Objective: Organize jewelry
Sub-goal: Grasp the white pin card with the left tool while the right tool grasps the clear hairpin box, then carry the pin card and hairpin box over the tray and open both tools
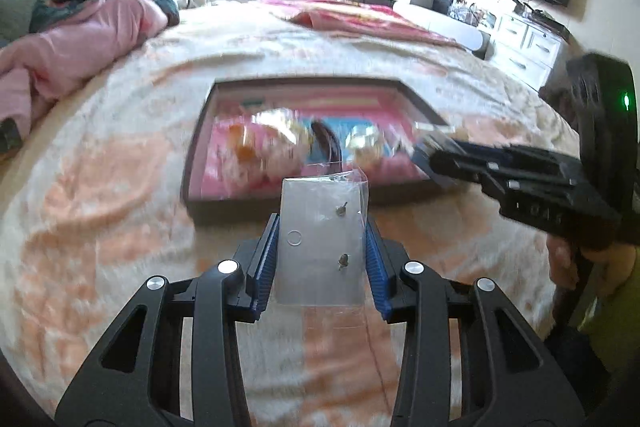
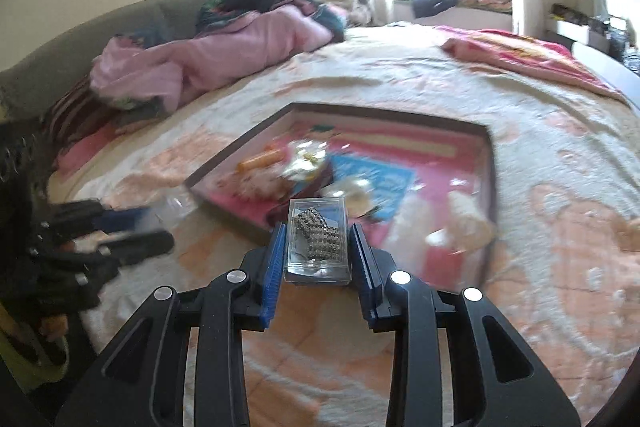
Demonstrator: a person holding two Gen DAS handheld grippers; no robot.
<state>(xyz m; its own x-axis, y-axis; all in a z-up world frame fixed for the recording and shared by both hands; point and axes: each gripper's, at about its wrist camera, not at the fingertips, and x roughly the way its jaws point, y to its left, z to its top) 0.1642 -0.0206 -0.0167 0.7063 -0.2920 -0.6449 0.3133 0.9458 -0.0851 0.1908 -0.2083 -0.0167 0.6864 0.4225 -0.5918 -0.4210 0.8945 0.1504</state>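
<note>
Grey earring card (image 1: 320,243) in left claw (image 1: 320,255), clear bracelet box (image 2: 317,241) in right claw (image 2: 317,251)

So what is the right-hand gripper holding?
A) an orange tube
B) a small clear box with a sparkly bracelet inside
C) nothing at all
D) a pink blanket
B: the right gripper has its blue fingers closed on either side of a small clear box, and a sparkly bracelet shows through its lid.
</note>
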